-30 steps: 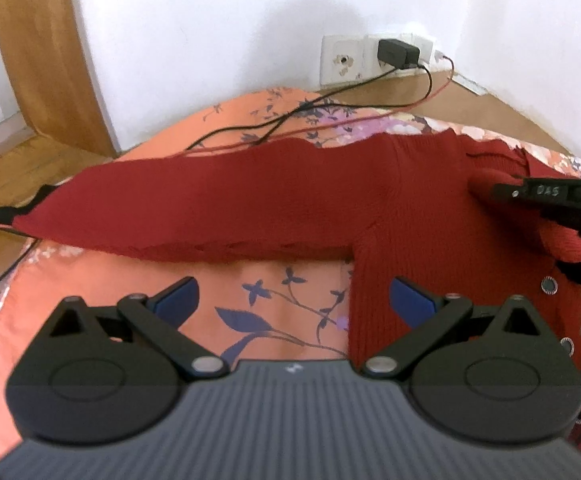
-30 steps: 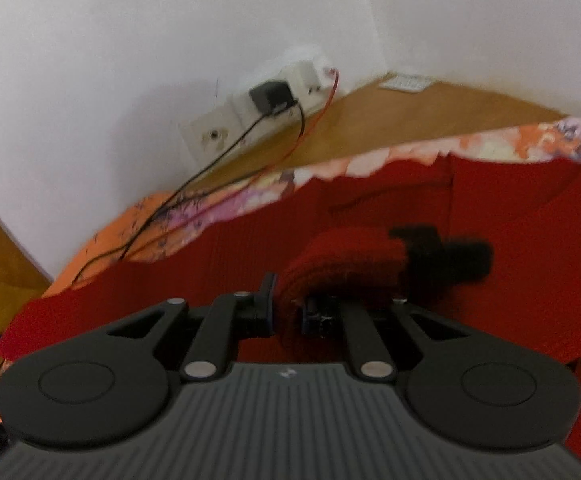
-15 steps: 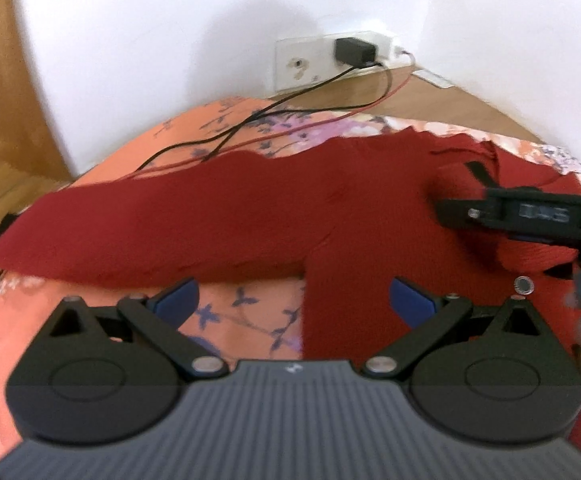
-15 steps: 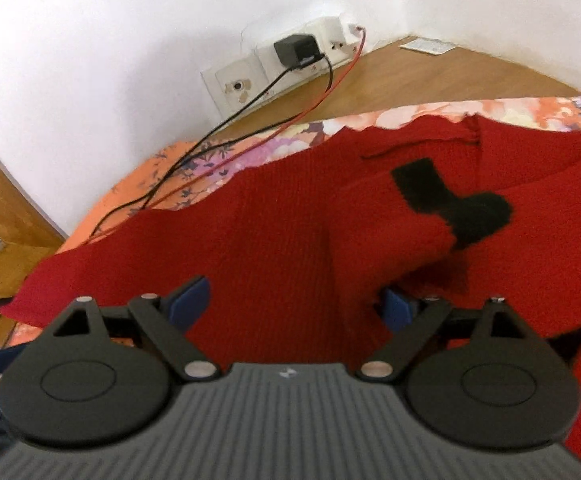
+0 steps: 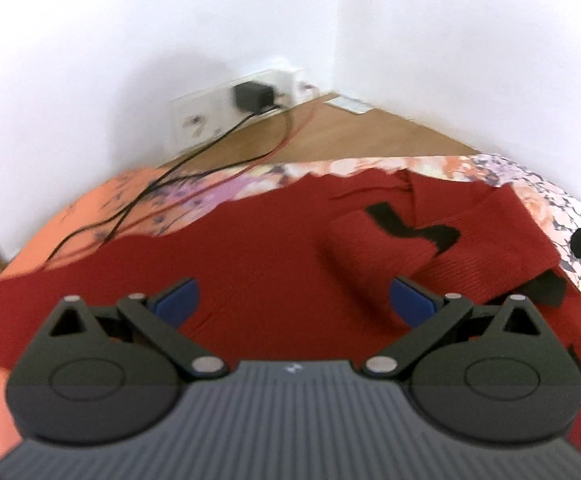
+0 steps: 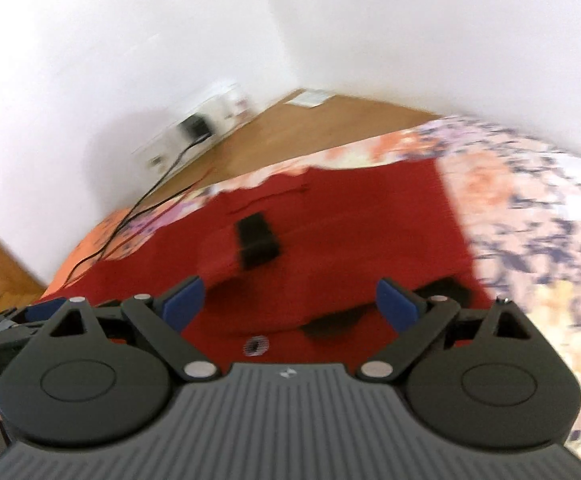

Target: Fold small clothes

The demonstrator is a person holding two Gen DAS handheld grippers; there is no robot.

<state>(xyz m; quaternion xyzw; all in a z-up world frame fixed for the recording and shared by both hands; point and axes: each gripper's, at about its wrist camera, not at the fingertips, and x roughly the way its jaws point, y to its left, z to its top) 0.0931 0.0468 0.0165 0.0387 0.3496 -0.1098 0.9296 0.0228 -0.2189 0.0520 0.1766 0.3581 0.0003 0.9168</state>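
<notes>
Centrally, a red knit cardigan [image 5: 258,272] lies spread on a floral orange cloth [image 5: 90,216], filling the middle of the left wrist view from the left edge to the right. One sleeve [image 5: 442,240] is folded back over the body at centre right, its cuff end bearing a black patch [image 5: 410,224]; the same patch [image 6: 256,242] shows at centre in the right wrist view, blurred. A metal snap [image 6: 256,345] sits on the cardigan's edge at lower centre of that view, beside dark trim [image 6: 334,322]. The left gripper [image 5: 294,300] is released, its blue pads [image 5: 178,300] spread wide above the cardigan body with nothing between them; whether they touch the knit cannot be told. The right gripper [image 6: 290,304] is likewise released, its pads [image 6: 396,304] wide apart over the cardigan's lower part, holding nothing. A dark tip of the right gripper shows at the right edge of the left wrist view. Beyond the cloth, in the upper centre of the left view, a wood floor [image 5: 350,136] meets a white wall [image 5: 130,40]. A socket strip [image 5: 226,108] on the wall carries a black plug [image 5: 250,96], from which black and red cables [image 5: 194,156] run down across the cloth's upper left. Both views are motion-blurred.
</notes>
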